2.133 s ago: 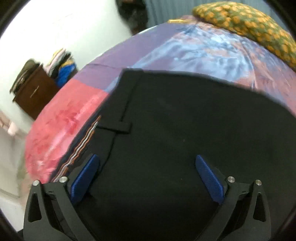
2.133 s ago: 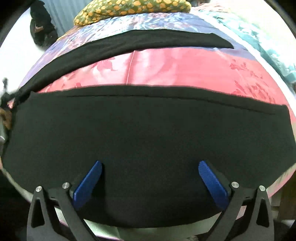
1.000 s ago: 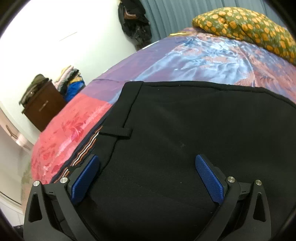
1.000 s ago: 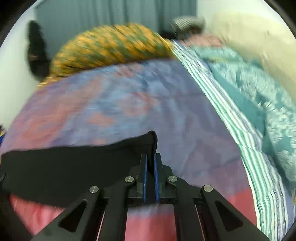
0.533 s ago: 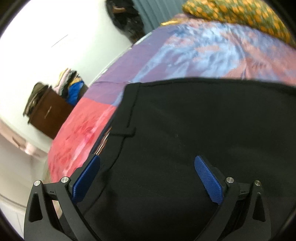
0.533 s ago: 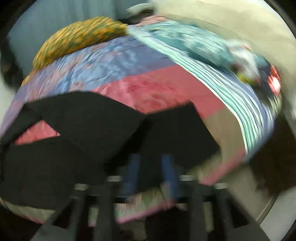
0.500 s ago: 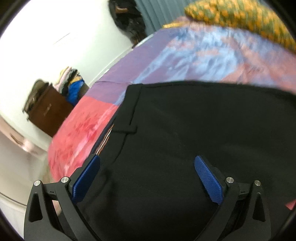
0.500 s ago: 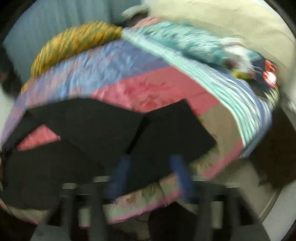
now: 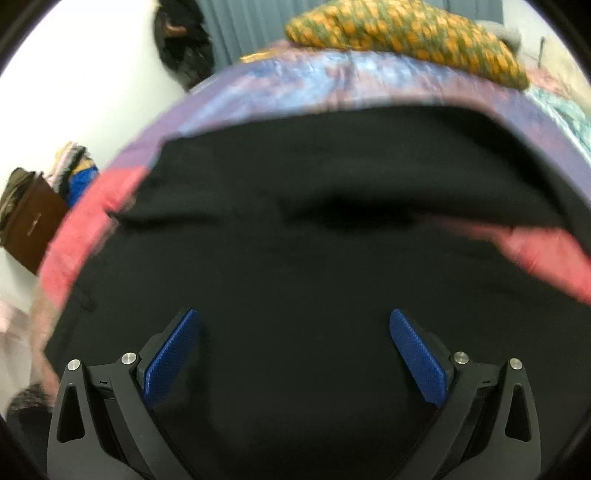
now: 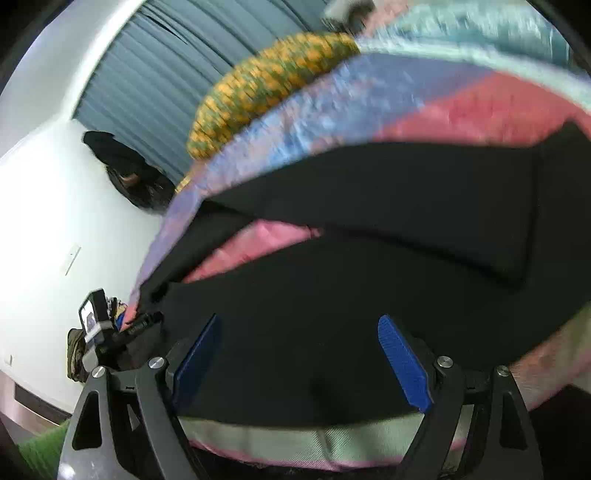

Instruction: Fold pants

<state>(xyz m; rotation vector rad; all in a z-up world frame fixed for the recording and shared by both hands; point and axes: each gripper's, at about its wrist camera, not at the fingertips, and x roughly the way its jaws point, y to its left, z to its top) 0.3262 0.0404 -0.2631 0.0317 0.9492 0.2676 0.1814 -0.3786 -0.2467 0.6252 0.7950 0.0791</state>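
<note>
One pants (image 9: 295, 258), two tools, one bedspread (image 9: 295, 85), one pillow (image 9: 406, 33).

A bed with a patchwork bedspread (image 9: 295, 85) in blue, purple and pink is seen against a white wall (image 9: 92, 74). A grey-blue curtain (image 10: 155, 85) is hung behind. A brown cabinet (image 9: 29, 225) is placed beside the wall.

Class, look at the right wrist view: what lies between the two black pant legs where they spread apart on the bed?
A wedge of the pink bedspread shows, bare, between the upper leg and the lower leg of the black pants, in the right wrist view.
</note>
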